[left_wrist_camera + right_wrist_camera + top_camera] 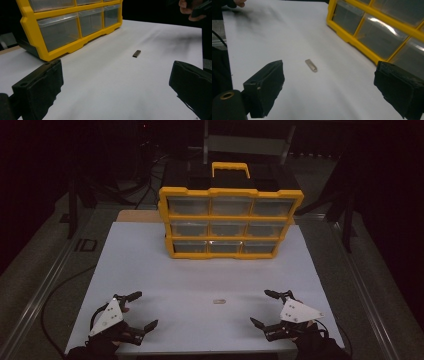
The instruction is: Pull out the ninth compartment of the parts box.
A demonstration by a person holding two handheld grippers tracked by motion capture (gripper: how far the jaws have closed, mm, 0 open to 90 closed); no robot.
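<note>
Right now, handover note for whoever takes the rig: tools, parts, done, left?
Left tool: open, empty, at the near left of the white mat.
Right tool: open, empty, near right.
Small metal piece: lies flat on the mat between the tools, untouched.
Yellow drawer organizer: upright at the mat's far edge, all drawers look shut.
Done: nothing visible.
Left: probably pick up the piece and stow it in a drawer.

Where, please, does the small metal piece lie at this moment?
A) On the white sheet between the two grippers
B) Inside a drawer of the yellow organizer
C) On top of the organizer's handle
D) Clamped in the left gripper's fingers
A: the small metal piece lies flat on the white sheet, between the open left gripper and the open right gripper, apart from both.
</note>
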